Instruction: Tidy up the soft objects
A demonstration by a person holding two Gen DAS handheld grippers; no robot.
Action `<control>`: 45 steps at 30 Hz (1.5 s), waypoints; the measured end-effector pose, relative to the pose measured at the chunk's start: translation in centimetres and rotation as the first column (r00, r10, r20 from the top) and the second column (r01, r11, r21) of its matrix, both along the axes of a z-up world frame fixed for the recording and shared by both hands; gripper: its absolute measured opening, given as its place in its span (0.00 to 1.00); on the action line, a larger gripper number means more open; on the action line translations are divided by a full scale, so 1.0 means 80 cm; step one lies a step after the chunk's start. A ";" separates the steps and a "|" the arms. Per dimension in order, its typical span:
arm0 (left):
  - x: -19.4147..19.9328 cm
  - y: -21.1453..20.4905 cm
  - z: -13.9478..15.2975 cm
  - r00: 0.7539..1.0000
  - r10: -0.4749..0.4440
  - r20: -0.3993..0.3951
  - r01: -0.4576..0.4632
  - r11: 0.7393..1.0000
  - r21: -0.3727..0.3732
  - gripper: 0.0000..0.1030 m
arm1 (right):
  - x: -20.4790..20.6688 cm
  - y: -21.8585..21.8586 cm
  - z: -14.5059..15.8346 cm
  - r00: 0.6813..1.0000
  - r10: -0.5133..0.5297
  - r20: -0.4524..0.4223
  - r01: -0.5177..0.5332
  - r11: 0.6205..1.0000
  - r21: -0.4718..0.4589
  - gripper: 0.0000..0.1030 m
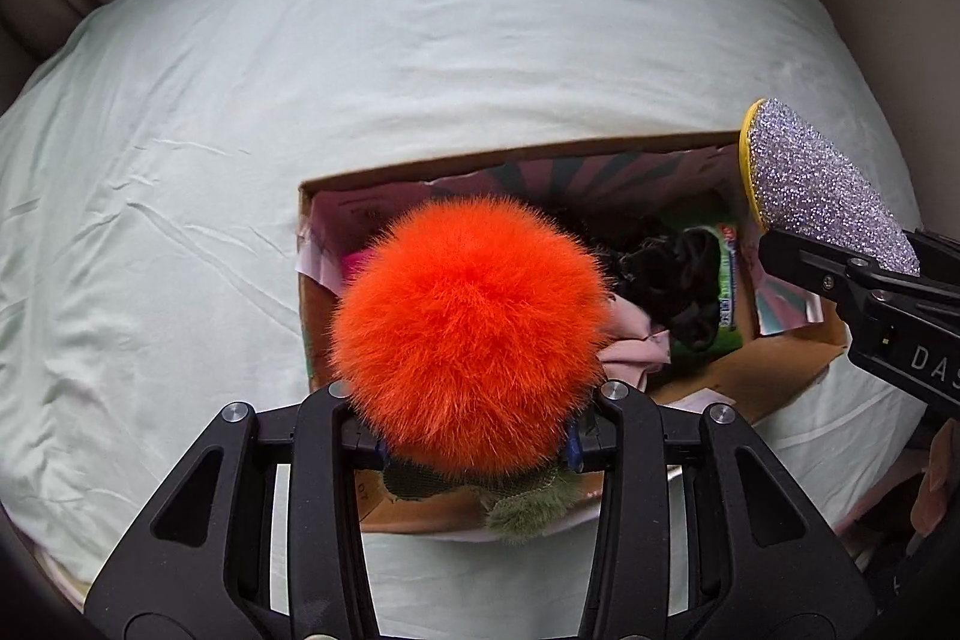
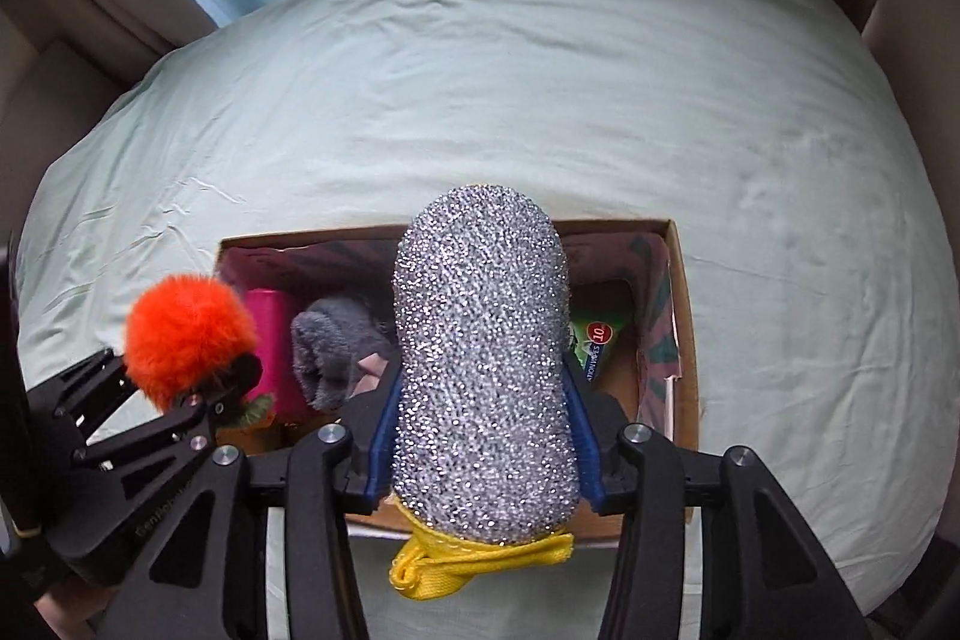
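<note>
Left gripper (image 1: pixel 474 445): closed round a fluffy bright-orange fur pompom with a green felt leaf base (image 1: pixel 471 334); held in the air over the near-left part of the box. Also shows at far left of the right wrist view (image 2: pixel 225 391), pompom (image 2: pixel 189 340).
Right gripper (image 2: pixel 483 451): clamped on a silver glittery mesh scrubber pad with a yellow fabric loop (image 2: pixel 483 370); fingers (image 2: pixel 579 430) press its lower sides. Held above the middle of the box. In the left wrist view it sits at the right edge (image 1: pixel 840 250), above the box's right wall.
Box: open brown cardboard box with patterned paper lining (image 2: pixel 684 340), lying on a pale green bedsheet (image 2: pixel 540 100), near the near edge of the bed.
Already in box: pink cylinder-like item (image 2: pixel 270 340) at left, grey plush fabric piece (image 2: pixel 330 358) next to it, black ruffled fabric (image 1: pixel 672 280) mid-right, green wipes packet (image 2: pixel 594 346) at right, pale pink cloth (image 1: pixel 636 352) near middle.
Done: judging by contents, several soft items are already collected.
Left: both held items not yet released; I'd say dropping them in is the step in hand.
Sheet: no loose items seen on the visible sheet, so probably near the end. The bed's near edge is hidden by the grippers.
Risk: pompom fur could cling to the pads on release.
</note>
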State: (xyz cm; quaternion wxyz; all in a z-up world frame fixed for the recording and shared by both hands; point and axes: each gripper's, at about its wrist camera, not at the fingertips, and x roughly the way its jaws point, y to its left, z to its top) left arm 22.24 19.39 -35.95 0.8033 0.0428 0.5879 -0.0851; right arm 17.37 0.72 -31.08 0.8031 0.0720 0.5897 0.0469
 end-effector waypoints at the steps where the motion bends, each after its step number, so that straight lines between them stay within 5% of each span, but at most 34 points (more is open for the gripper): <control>1: 0.002 0.000 -0.005 1.000 0.004 -0.009 -0.004 1.000 -0.001 0.34 | 0.004 0.000 -0.006 1.000 -0.003 -0.014 0.003 1.000 0.000 0.44; 6: 0.010 -0.002 -0.020 0.999 -0.011 -0.038 0.010 1.000 -0.024 0.35 | 0.010 -0.002 -0.020 0.998 -0.034 -0.054 0.034 0.999 -0.001 0.45; 7: 0.011 -0.003 -0.022 0.999 -0.022 -0.038 0.021 1.000 -0.023 0.43 | 0.011 -0.001 -0.022 0.998 -0.039 -0.058 0.039 0.999 0.000 0.47; 10: 0.014 -0.006 -0.024 0.998 -0.041 -0.042 0.041 0.999 -0.008 1.00 | 0.016 -0.002 -0.025 0.996 -0.062 -0.062 0.064 0.998 0.023 0.78; 12: 0.009 -0.006 -0.019 0.998 -0.066 -0.022 0.066 0.998 -0.019 1.00 | 0.019 -0.005 -0.024 0.995 -0.086 -0.052 0.088 0.995 0.041 0.97; 22: -0.013 0.010 -0.003 0.997 -0.073 -0.028 0.072 0.997 -0.015 1.00 | 0.005 -0.005 -0.018 0.992 -0.105 -0.076 0.110 0.992 0.061 0.97; 30: -0.025 0.024 0.038 0.999 -0.031 0.011 0.032 0.999 -0.015 1.00 | -0.009 0.002 0.021 0.997 -0.081 -0.009 0.081 0.995 0.061 0.97; 38: -0.064 0.016 0.132 0.995 0.038 0.097 -0.036 0.999 -0.027 1.00 | -0.047 -0.015 0.102 0.995 -0.035 0.094 0.028 0.997 0.065 0.97; 45: -0.114 -0.006 0.237 0.969 0.112 0.218 -0.100 0.993 -0.068 1.00 | -0.097 -0.057 0.209 0.967 -0.006 0.255 -0.006 0.999 0.045 0.97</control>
